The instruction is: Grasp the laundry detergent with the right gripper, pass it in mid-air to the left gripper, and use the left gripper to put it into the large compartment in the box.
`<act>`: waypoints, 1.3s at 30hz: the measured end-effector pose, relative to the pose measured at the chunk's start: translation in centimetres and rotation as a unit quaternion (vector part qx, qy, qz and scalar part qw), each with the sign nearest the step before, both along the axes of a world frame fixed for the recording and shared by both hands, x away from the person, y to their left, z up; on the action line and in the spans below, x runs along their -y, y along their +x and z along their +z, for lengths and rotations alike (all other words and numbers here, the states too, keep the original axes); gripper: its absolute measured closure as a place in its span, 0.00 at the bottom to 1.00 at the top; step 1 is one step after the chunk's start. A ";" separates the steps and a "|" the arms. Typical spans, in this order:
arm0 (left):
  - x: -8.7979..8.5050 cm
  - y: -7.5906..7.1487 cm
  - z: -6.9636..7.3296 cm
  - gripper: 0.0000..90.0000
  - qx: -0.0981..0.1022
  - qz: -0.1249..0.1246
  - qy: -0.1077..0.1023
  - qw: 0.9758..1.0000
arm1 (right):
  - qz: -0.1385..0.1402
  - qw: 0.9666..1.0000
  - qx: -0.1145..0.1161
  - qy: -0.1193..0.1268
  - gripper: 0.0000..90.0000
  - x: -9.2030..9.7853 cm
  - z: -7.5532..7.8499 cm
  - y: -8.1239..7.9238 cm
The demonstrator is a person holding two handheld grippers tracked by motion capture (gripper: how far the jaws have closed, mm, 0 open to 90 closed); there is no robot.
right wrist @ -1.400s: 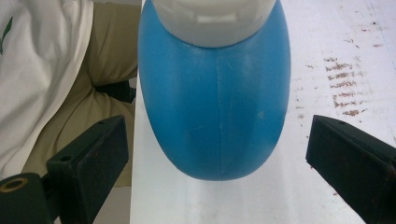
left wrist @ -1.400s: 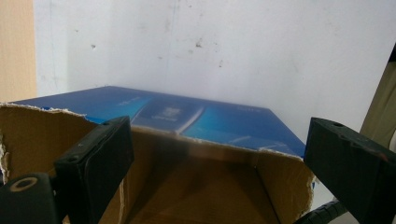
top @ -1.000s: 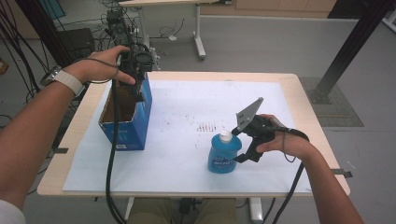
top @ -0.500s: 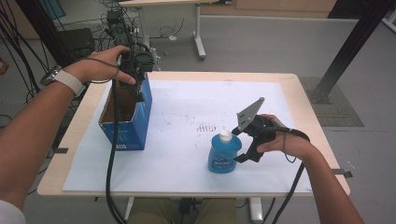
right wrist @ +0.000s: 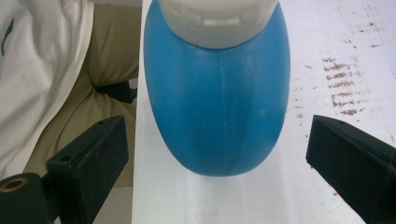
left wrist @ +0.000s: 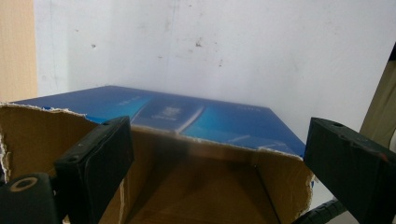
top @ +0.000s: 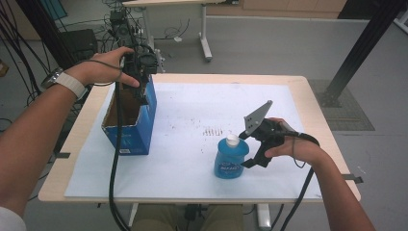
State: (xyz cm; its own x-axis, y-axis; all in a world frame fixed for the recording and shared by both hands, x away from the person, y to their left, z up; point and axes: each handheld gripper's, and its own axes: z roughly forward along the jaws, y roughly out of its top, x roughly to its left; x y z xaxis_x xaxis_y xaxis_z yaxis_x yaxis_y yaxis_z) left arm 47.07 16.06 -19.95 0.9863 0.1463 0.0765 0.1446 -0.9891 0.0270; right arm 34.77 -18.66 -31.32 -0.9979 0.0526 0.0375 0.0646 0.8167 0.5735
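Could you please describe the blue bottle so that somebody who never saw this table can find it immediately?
Start from the white sheet covering the wooden table, then go to its near right part. There the blue bottle stands upright between the open jaws of the right claw. Unlike the square blue cardboard box at the left, it is rounded, with a white cap.

Hardly anything has shifted: the right tool (top: 246, 149) has stayed beside the blue bottle (top: 230, 156), and the left tool (top: 142, 79) has stayed over the cardboard box (top: 126, 126).
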 end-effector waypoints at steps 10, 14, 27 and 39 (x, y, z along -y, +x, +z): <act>0.0 -0.1 0.0 0.10 0.000 0.000 -0.001 1.000 | 0.001 1.000 0.002 -0.001 0.06 0.0 0.0 -0.1; 0.0 -0.1 0.0 0.10 0.001 0.001 -0.001 1.000 | 0.002 1.000 0.002 -0.001 0.06 -0.1 0.0 -0.1; 0.0 -0.1 0.0 0.10 0.002 0.000 0.000 1.000 | 0.000 1.000 0.003 0.001 0.06 0.0 0.1 -0.1; 0.0 -0.1 0.0 0.10 0.002 0.001 -0.001 1.000 | 0.000 1.000 0.003 0.001 0.06 0.0 0.1 0.0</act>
